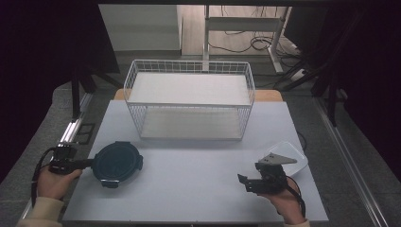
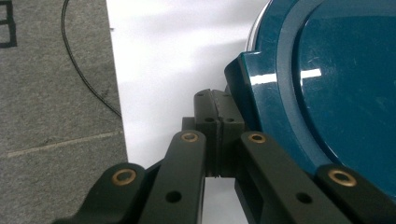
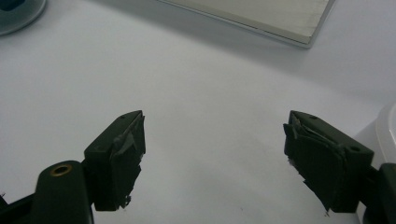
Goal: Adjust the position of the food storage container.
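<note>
A round dark teal lidded container lies at the table's front left. My left gripper reaches in level from the left, its jaws shut against each other right at the container's rim. In the left gripper view the closed tips sit beside a corner tab of the teal lid, and nothing shows between the pads. My right gripper is at the front right with its jaws open. In the right gripper view, bare table lies between its fingers.
A white two-tier wire basket stands at the back middle of the white table. A white shallow dish lies just right of the right gripper, its rim at that view's edge. Grey floor surrounds the table.
</note>
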Demonstrator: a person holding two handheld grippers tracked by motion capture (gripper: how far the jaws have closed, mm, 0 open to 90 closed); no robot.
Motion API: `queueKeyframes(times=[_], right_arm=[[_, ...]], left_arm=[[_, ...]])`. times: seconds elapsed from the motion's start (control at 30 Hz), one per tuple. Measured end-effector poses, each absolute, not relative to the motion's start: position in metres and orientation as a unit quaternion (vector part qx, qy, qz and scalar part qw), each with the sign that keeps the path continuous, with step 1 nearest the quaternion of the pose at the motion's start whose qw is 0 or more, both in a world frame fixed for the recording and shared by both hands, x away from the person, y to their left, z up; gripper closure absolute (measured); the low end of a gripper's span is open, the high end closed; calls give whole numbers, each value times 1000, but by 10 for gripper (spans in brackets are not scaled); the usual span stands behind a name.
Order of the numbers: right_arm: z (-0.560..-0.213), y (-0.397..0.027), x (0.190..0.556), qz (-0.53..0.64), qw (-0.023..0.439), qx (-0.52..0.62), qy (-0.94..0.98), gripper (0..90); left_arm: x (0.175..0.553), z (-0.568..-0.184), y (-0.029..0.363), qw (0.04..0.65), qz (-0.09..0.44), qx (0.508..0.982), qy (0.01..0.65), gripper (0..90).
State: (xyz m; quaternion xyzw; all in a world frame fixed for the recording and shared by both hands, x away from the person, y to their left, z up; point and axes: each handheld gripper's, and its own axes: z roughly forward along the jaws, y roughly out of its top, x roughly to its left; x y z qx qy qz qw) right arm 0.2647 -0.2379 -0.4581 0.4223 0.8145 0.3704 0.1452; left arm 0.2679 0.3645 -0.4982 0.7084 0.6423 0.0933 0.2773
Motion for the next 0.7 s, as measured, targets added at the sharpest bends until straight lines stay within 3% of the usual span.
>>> queueKeyframes(times=[0.7], right_arm=[[-457,-239,264,373,147,422,814,200]], left_arm=[[279,-498,323,294,72,735,606,900]])
